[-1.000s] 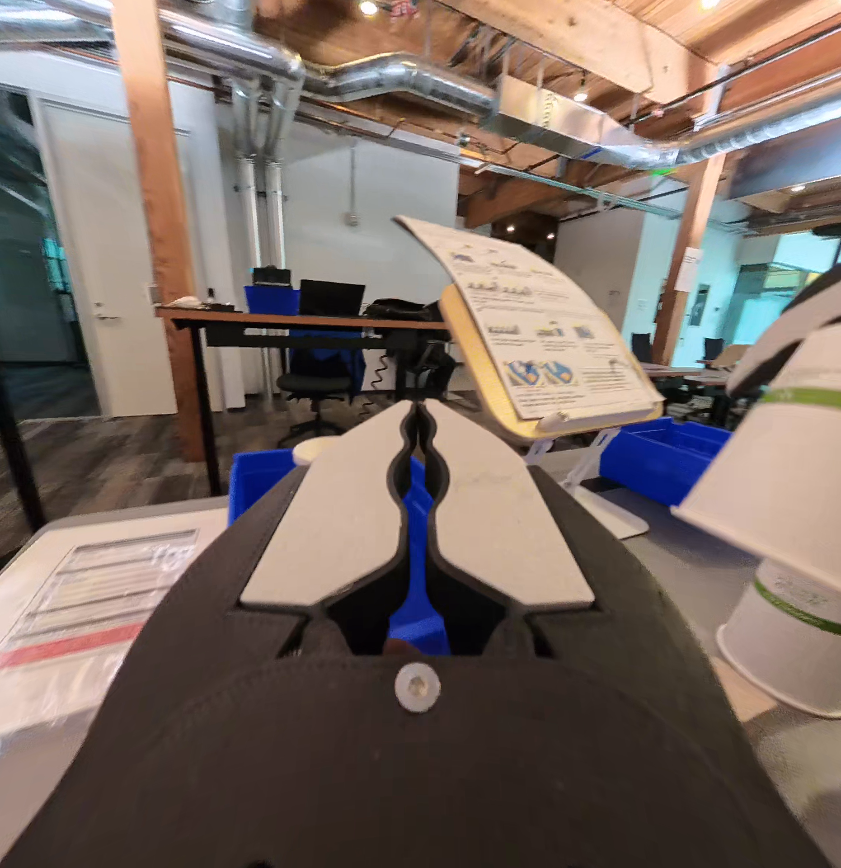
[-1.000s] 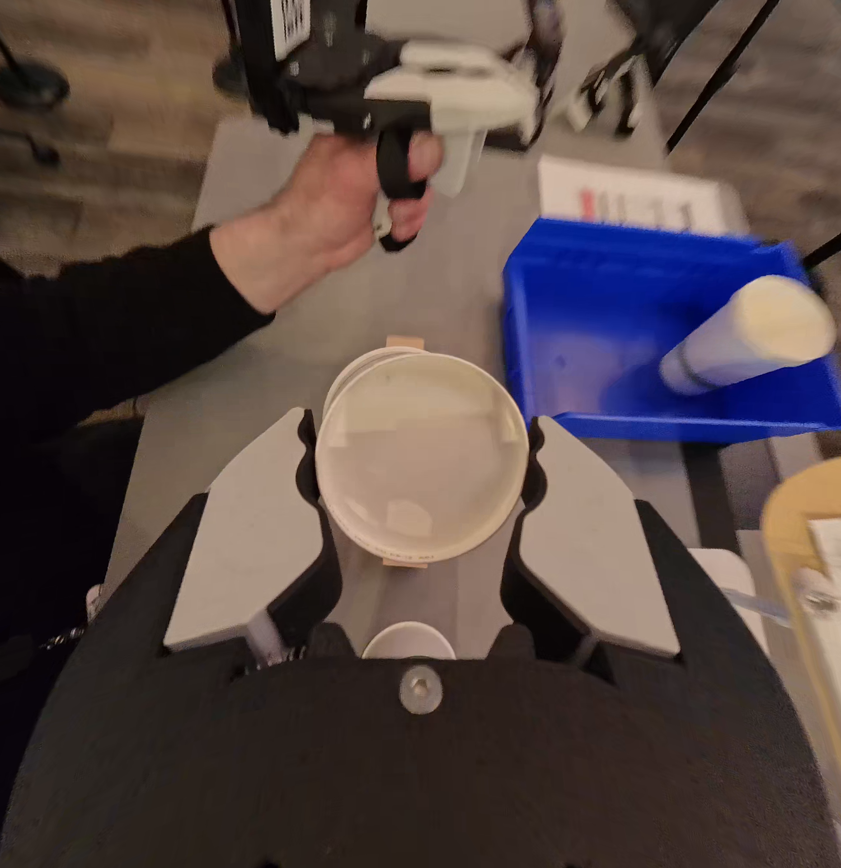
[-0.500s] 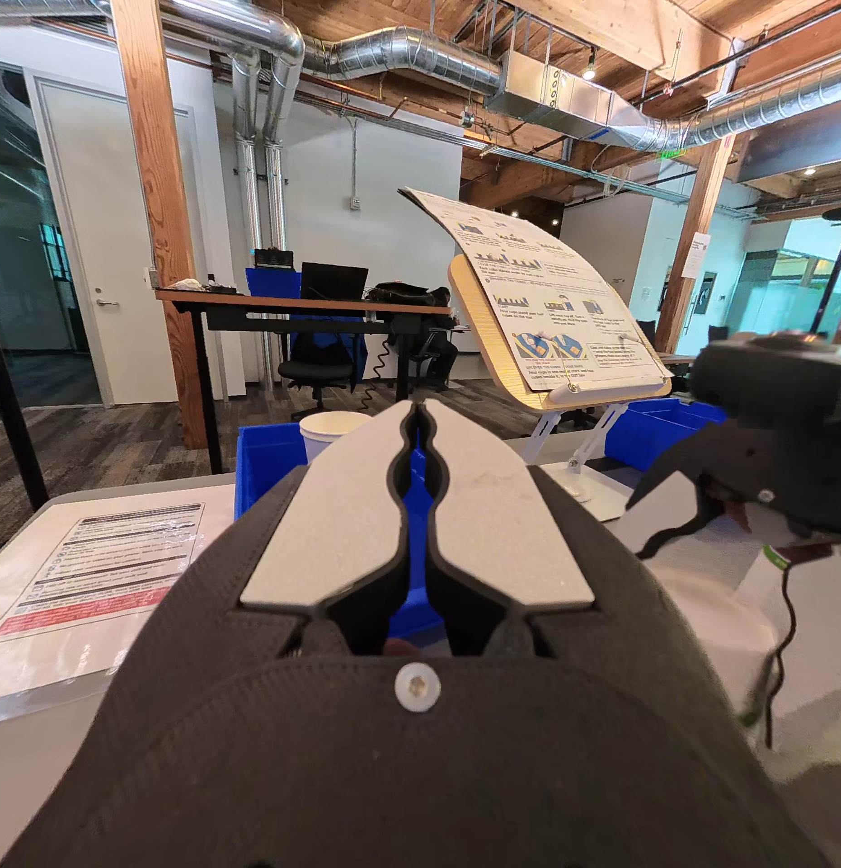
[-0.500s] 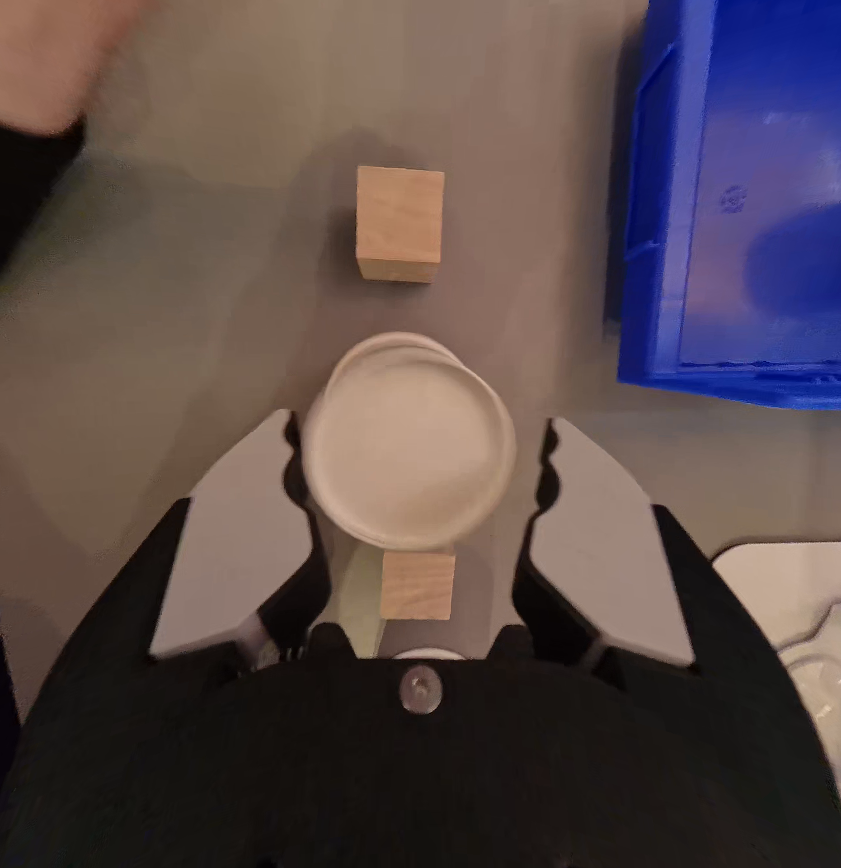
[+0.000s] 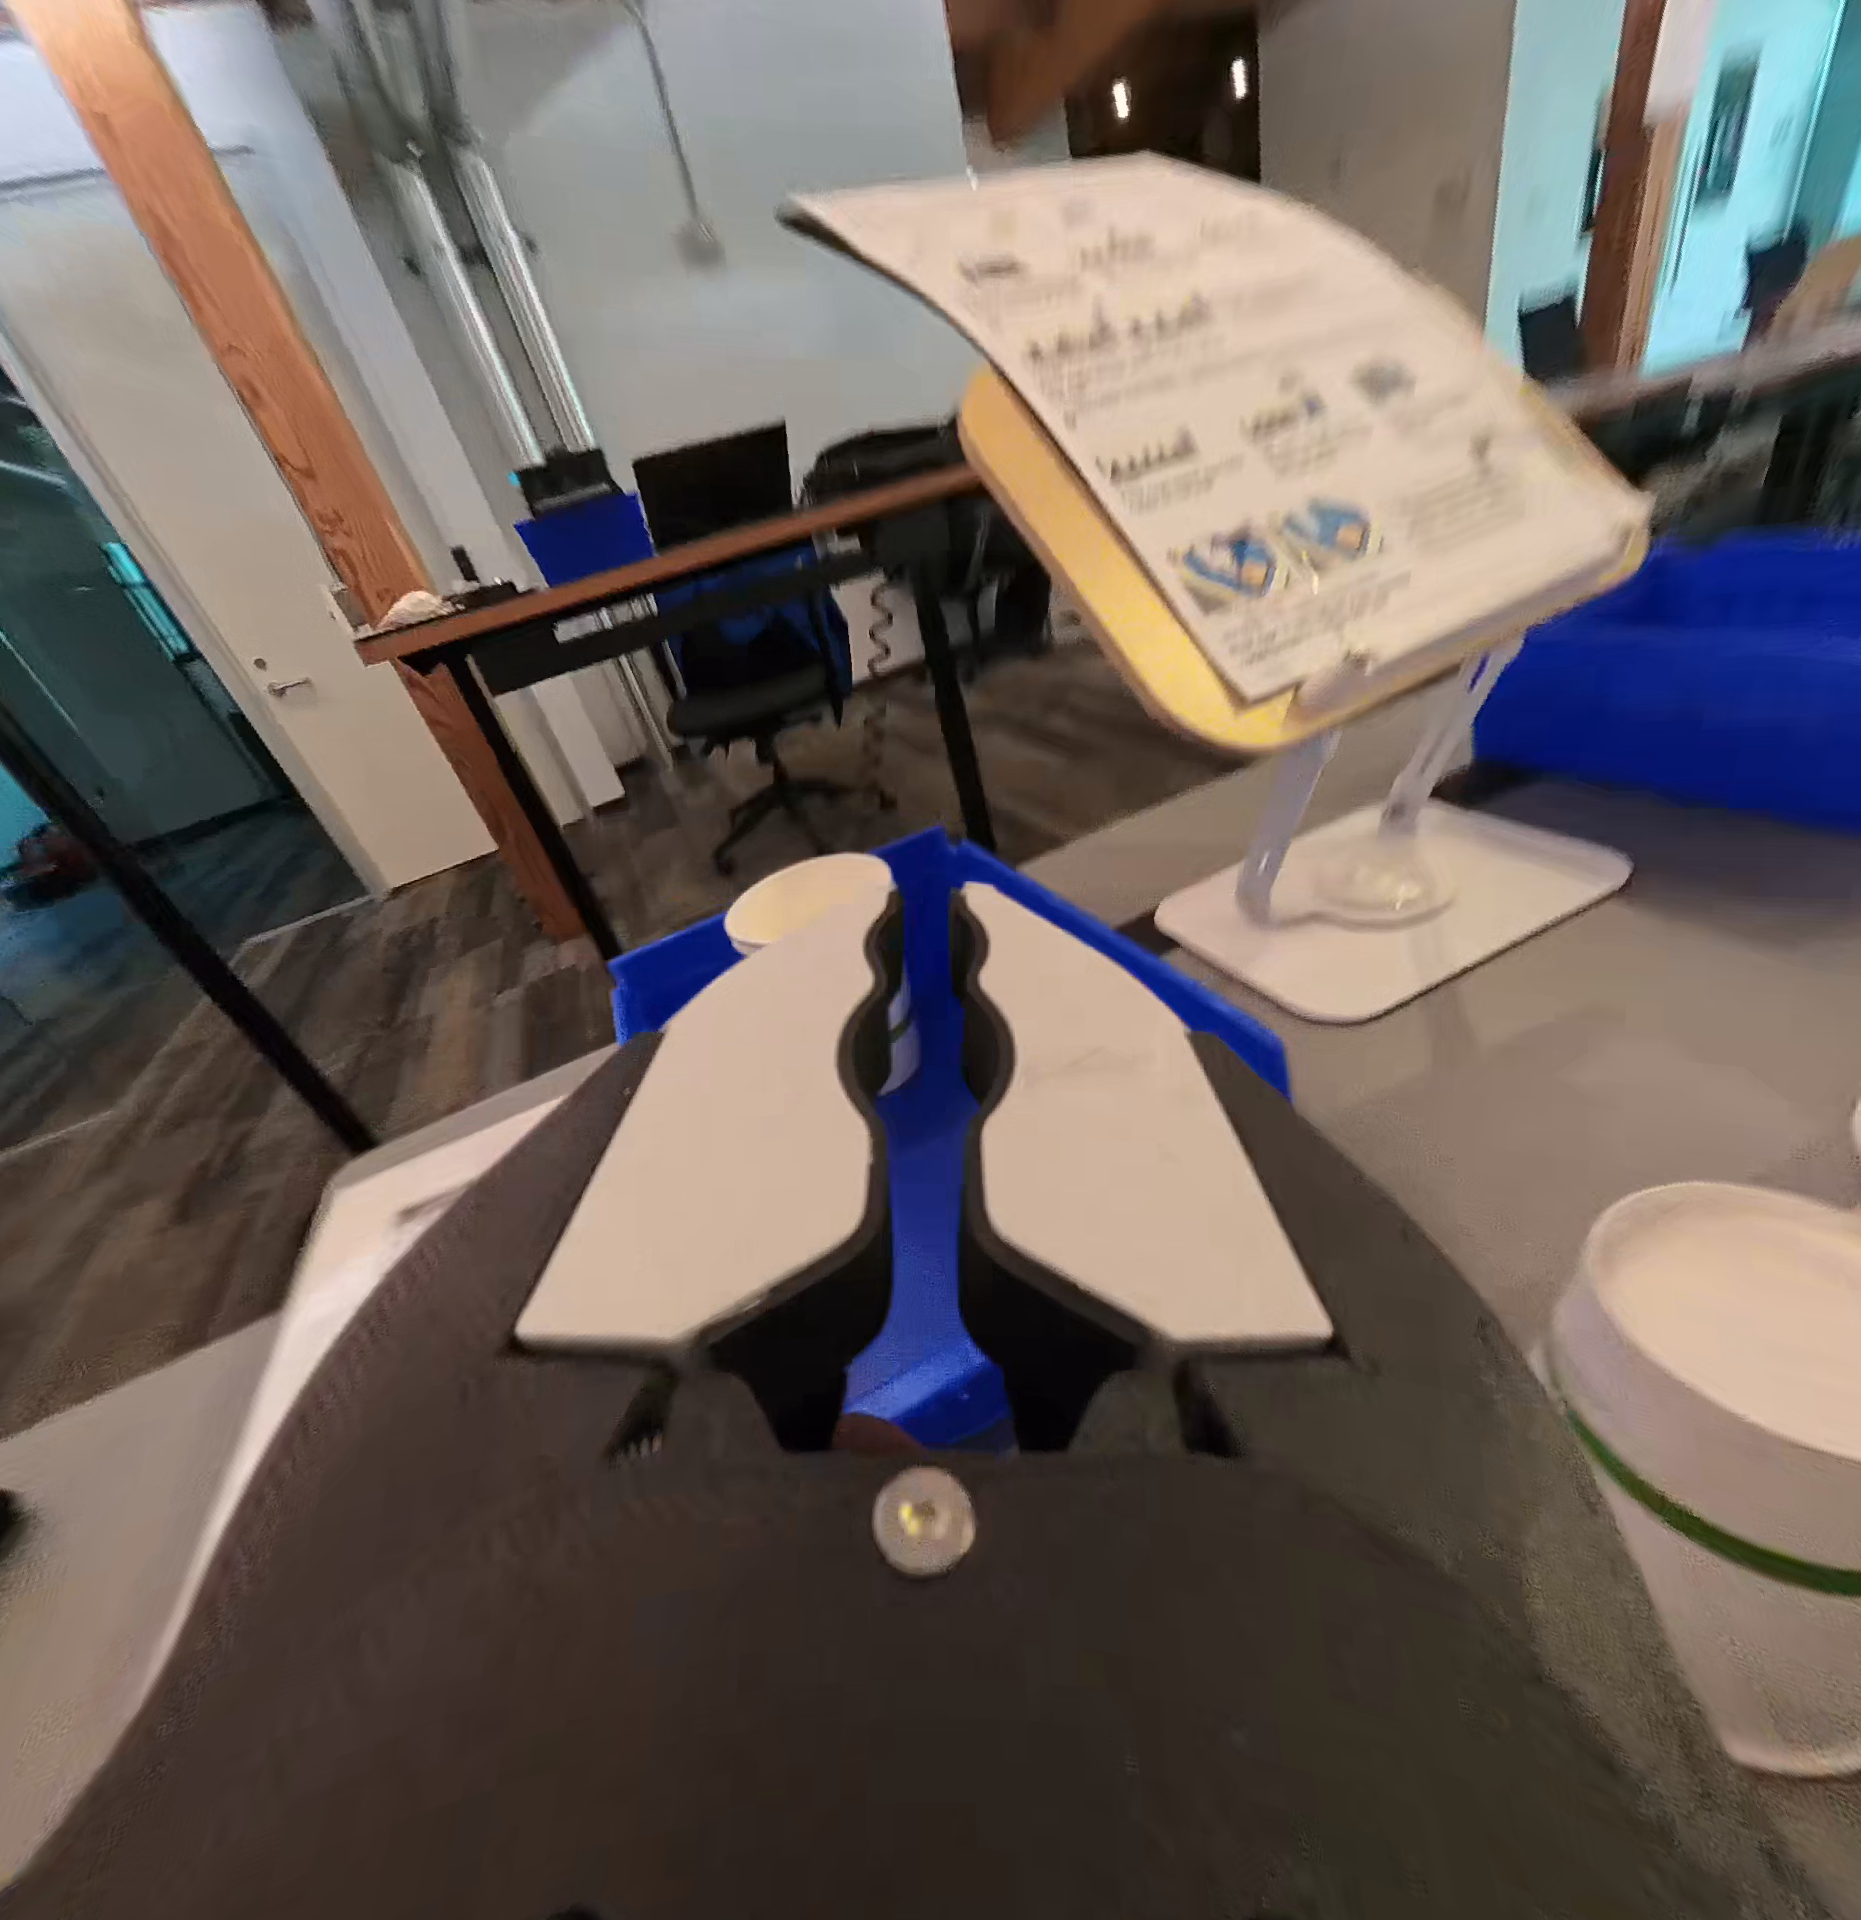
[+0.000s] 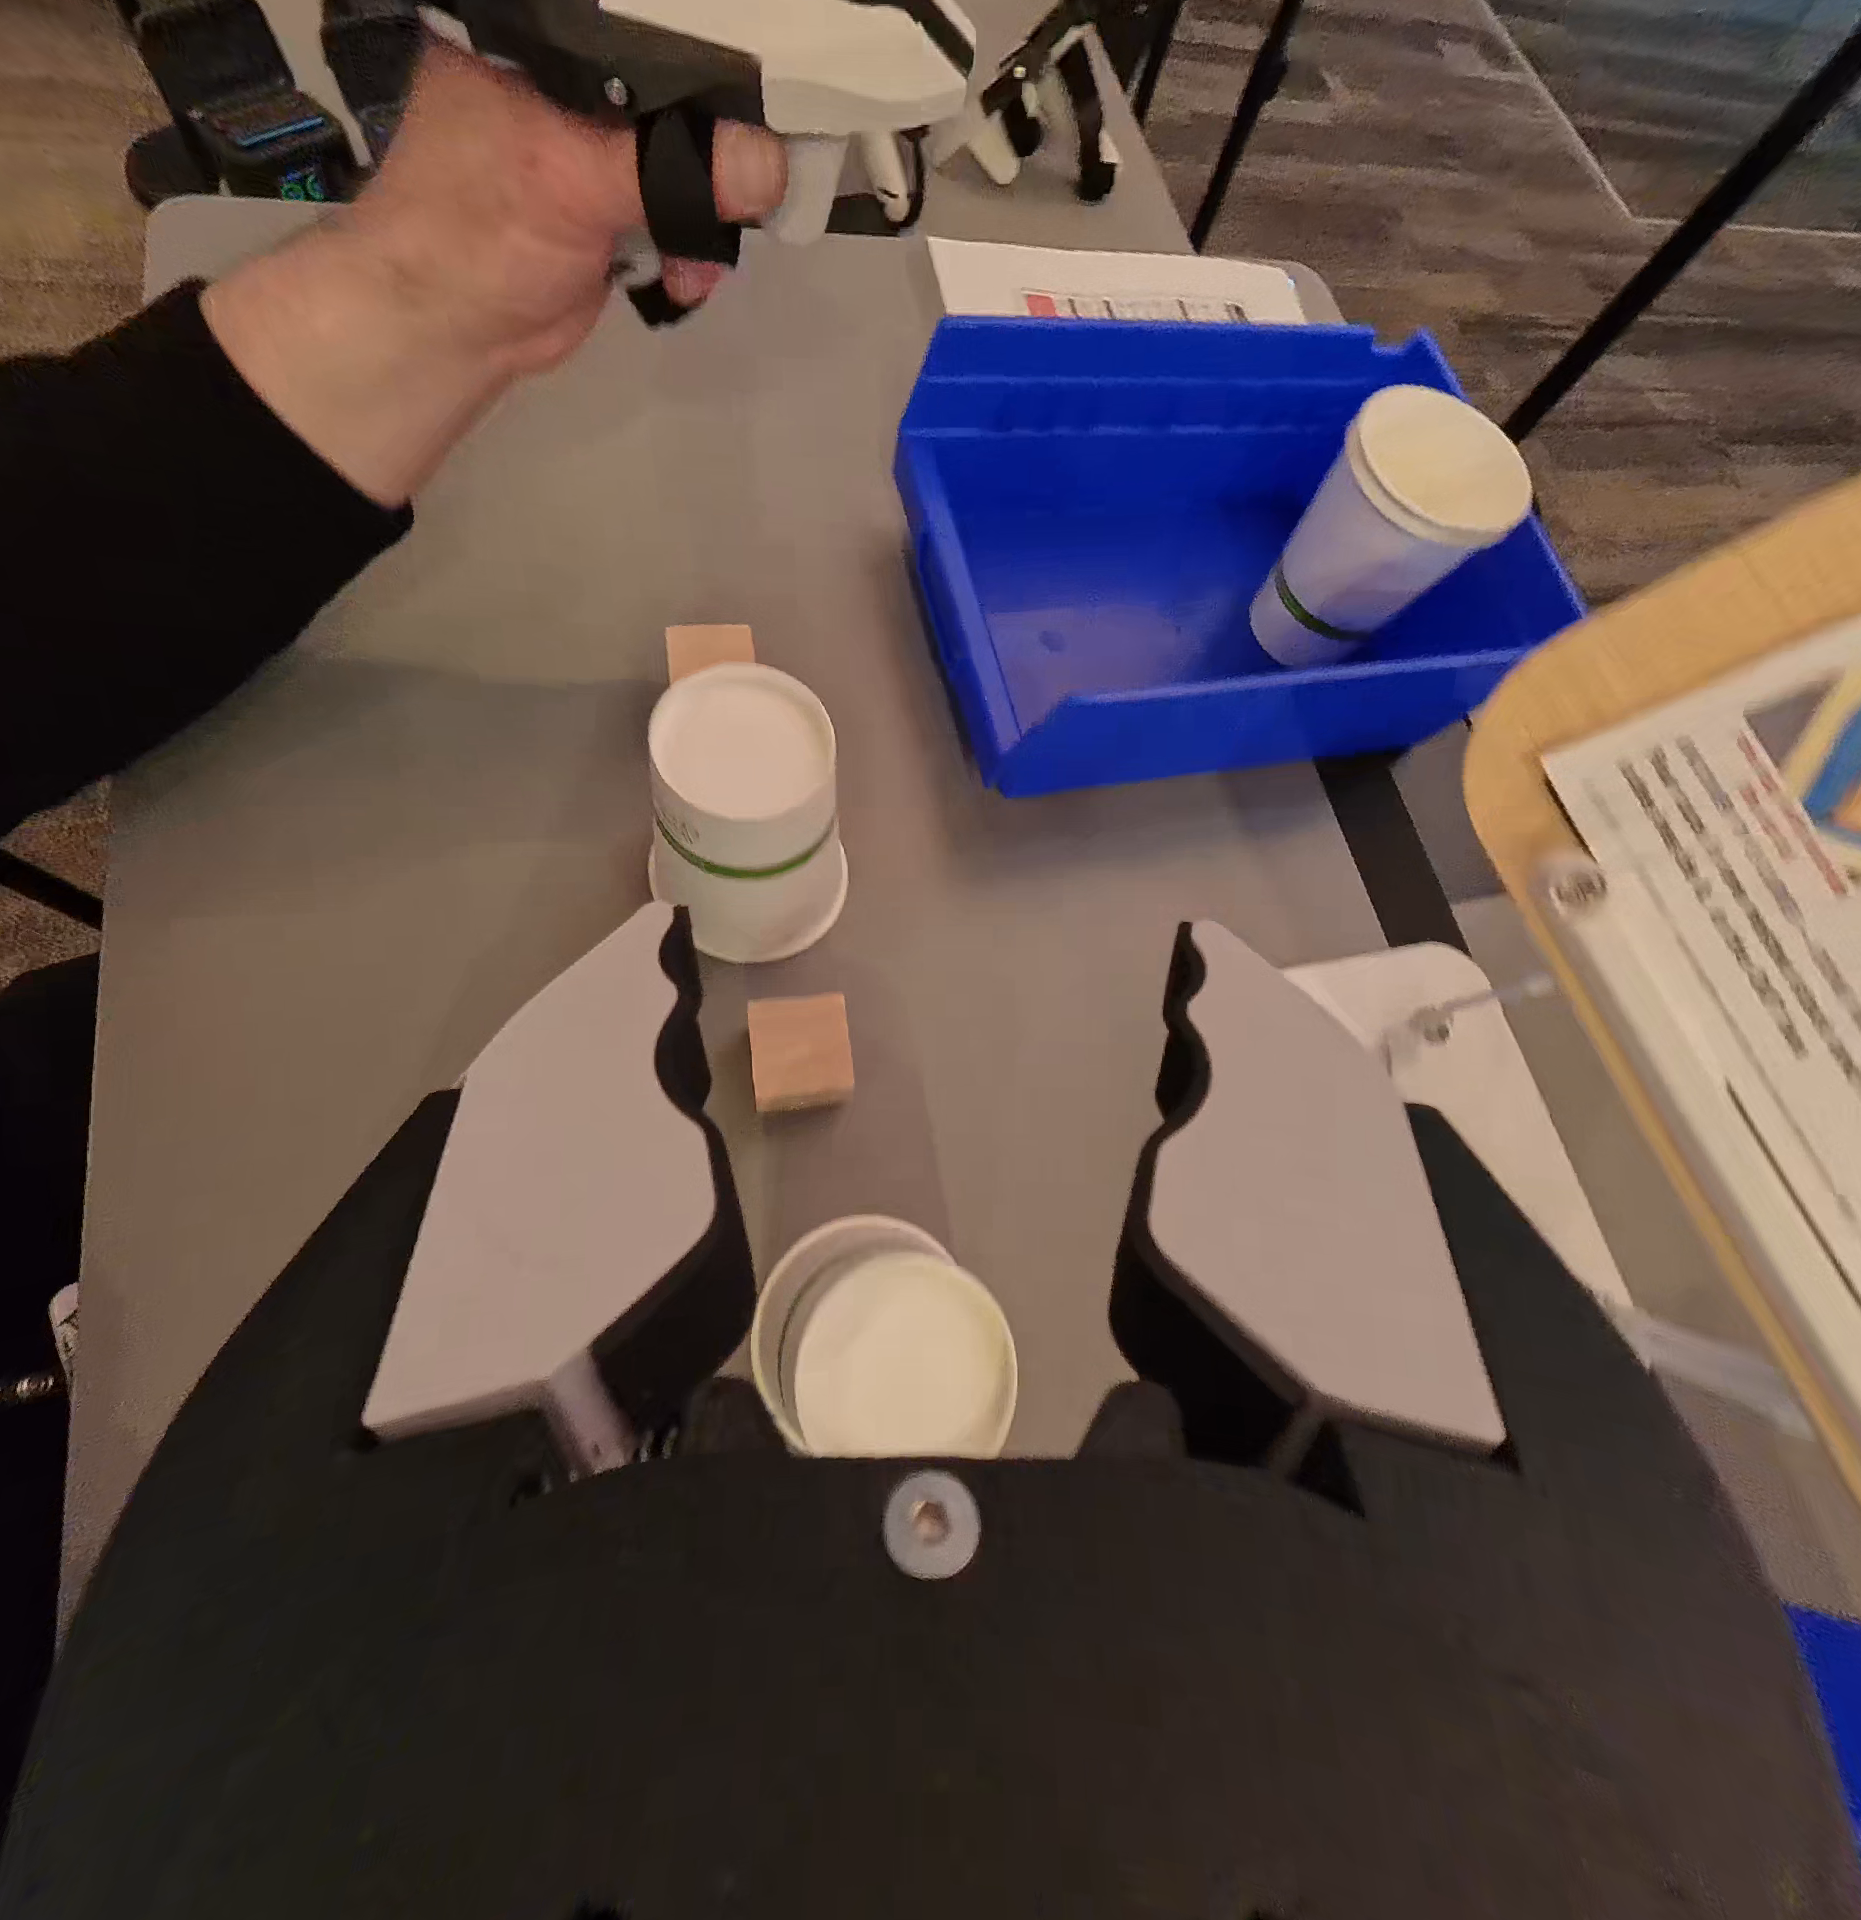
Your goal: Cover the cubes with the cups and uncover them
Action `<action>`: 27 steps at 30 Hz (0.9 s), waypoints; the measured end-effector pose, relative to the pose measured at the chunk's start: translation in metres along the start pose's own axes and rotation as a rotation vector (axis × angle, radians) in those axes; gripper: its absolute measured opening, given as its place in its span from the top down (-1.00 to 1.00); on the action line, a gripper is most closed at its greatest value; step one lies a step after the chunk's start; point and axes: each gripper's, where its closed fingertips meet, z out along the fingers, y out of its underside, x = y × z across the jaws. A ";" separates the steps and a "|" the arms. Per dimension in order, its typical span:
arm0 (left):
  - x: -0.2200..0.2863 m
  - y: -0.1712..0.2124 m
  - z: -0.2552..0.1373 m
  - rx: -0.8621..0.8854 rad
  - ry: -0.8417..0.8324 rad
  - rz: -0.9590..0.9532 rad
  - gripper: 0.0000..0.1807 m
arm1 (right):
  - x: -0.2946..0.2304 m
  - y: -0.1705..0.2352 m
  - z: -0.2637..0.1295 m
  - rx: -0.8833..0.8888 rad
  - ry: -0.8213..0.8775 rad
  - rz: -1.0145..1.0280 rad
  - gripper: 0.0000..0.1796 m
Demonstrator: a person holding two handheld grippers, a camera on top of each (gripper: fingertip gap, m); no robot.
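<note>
In the right wrist view my right gripper [image 6: 931, 935] is open and empty above the grey table [image 6: 1009, 883]. A white paper cup with a green band [image 6: 744, 810] stands upside down ahead of the left fingertip. A bare wooden cube [image 6: 801, 1049] lies between the fingers. A second upside-down cup [image 6: 895, 1351] stands near the gripper's base. Another cube [image 6: 708, 649] shows partly behind the far cup. My left gripper [image 5: 926, 914] is all but shut and empty, with a narrow slit between the fingers. An upside-down cup [image 5: 1736, 1455] stands to its right.
A blue bin [image 6: 1113, 717] at the right holds a stack of cups lying on its side [image 6: 1393, 520]; the bin also shows in the left wrist view [image 5: 1227, 1023]. A document stand [image 6: 1684, 831] overhangs the right edge. A hand [image 6: 469, 260] holds the left gripper at the far left.
My right gripper let go of the cup, opened wide and drew back and up from it. The left wrist view has tilted down toward the table, and its fingers have parted slightly.
</note>
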 end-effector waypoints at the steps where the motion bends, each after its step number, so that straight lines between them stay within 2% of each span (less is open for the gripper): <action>1: 0.000 0.000 0.010 -0.044 0.017 0.065 0.92 | 0.003 0.010 -0.007 0.009 0.009 0.017 0.06; 6: -0.001 0.016 0.073 -0.261 0.122 0.345 0.87 | 0.004 0.054 -0.025 0.017 -0.011 0.085 0.15; 10: -0.004 0.041 0.119 -0.418 0.230 0.385 0.82 | 0.000 0.062 -0.037 0.122 -0.072 0.143 0.27; 13: -0.012 0.057 0.144 -0.490 0.273 0.457 0.78 | 0.002 0.070 -0.043 0.140 -0.096 0.195 0.24; 18: -0.021 0.082 0.175 -0.583 0.322 0.554 0.77 | 0.004 0.079 -0.045 0.163 -0.100 0.210 0.25; 27: -0.032 0.118 0.200 -0.735 0.381 0.630 0.77 | 0.002 0.076 -0.048 0.245 -0.128 0.245 0.27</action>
